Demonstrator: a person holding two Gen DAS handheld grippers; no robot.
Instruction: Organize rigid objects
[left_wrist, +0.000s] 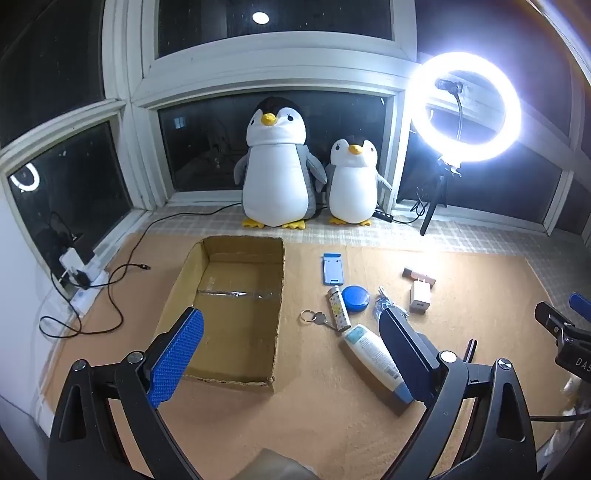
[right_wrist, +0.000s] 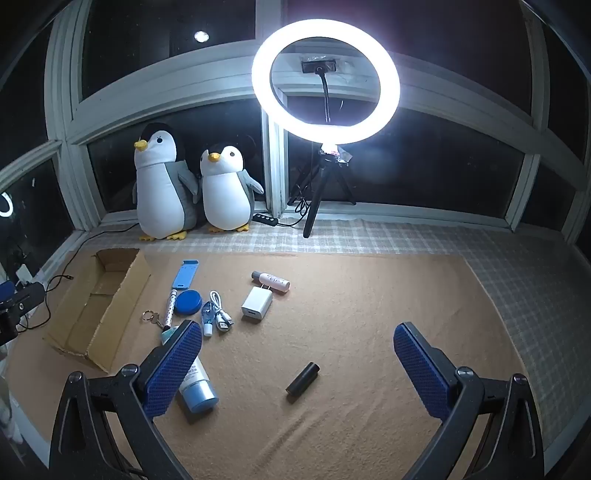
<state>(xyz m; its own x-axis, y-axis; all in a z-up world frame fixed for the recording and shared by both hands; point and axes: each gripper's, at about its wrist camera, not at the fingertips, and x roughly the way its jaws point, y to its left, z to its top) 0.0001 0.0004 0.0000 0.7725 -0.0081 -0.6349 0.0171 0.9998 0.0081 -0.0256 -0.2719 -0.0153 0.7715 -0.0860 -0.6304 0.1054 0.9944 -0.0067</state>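
An open cardboard box (left_wrist: 236, 306) (right_wrist: 99, 306) lies empty on the tan mat. To its right lie a blue phone stand (left_wrist: 332, 268) (right_wrist: 184, 277), a round blue tin (left_wrist: 355, 298) (right_wrist: 188, 302), a patterned lighter (left_wrist: 339, 308), a key ring (left_wrist: 314, 317) (right_wrist: 151, 317), a white and blue tube (left_wrist: 376, 360) (right_wrist: 195, 384), a white charger (left_wrist: 420, 297) (right_wrist: 257, 304), a pink bottle (right_wrist: 271, 281), a coiled cable (right_wrist: 221, 312) and a black cylinder (right_wrist: 303, 378). My left gripper (left_wrist: 291, 354) hovers open between box and tube. My right gripper (right_wrist: 299, 369) hovers open over the black cylinder.
Two plush penguins (left_wrist: 277, 166) (right_wrist: 221, 188) sit against the window. A lit ring light on a tripod (left_wrist: 465, 107) (right_wrist: 325, 81) stands on the checked cloth at the back. A power strip and black cable (left_wrist: 107, 280) lie left of the box.
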